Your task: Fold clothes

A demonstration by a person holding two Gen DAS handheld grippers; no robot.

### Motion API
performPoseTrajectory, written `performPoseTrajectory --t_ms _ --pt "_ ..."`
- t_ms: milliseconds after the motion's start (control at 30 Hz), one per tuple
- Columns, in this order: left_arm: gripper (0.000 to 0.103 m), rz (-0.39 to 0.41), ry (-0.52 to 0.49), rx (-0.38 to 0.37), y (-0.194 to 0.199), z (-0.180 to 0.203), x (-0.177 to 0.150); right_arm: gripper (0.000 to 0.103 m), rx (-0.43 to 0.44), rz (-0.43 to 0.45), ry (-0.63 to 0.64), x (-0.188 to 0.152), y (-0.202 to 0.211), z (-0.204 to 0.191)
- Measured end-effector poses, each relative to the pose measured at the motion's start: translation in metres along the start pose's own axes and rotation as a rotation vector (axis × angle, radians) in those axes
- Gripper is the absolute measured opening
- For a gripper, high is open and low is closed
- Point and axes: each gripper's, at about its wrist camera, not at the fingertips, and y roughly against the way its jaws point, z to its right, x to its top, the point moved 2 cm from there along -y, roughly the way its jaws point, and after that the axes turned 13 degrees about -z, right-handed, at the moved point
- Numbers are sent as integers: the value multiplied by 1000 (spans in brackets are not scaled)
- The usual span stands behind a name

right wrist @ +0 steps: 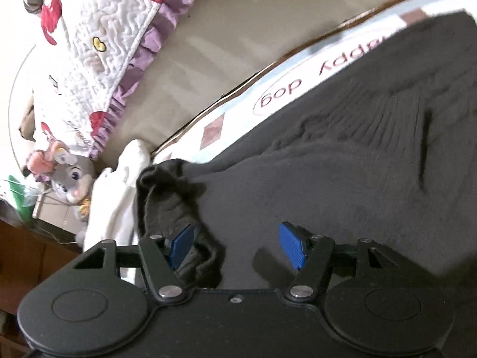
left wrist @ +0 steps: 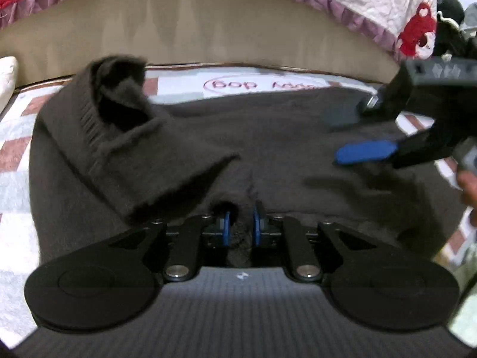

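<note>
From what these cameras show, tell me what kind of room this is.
Probably a bedroom, likely a child's. A quilt with a purple frill hangs over a bed edge, a plush toy sits beside it, and a dark sweater lies spread on a patterned mat.

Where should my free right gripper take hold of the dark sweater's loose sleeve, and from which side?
Probably the ribbed cuff end of the sleeve. It lies bunched at the dark sweater's edge by the white cloth, raised in thick folds, so open jaws can straddle it. Bring the right gripper down from above, slightly from the sweater side. The left gripper is already pinching fabric.
</note>
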Motion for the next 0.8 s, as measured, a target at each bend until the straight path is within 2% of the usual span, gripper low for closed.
performPoseTrajectory --t_ms 133,267,367,467,533,567,600,667,800 --pt "15 -30 55 -153 1 -4 -1 69 47 -40 62 -4 -14 -20" --pt "15 -42 42 -131 -10 2 -12 73 73 -96 137 6 -36 -51" --pt "15 -49 47 -138 -1 0 -16 74 24 -174 224 13 -67 -77" --pt "15 -24 26 -133 25 -6 -26 74 -44 -253 352 9 -96 -98" --pt "17 -22 -43 -91 39 -5 -34 63 -99 -272 472 1 -107 -108" --pt "18 -22 -88 -64 46 -4 -37 41 -123 -267 545 -5 -108 -113" --pt "18 -17 -128 -47 53 -4 -39 10 -141 -262 603 -10 -108 -117" --pt "18 14 -142 -47 66 -11 -40 10 -115 -212 594 -10 -95 -122" --pt "18 138 -25 -132 91 -41 -25 9 -41 -87 509 -6 -59 -128"
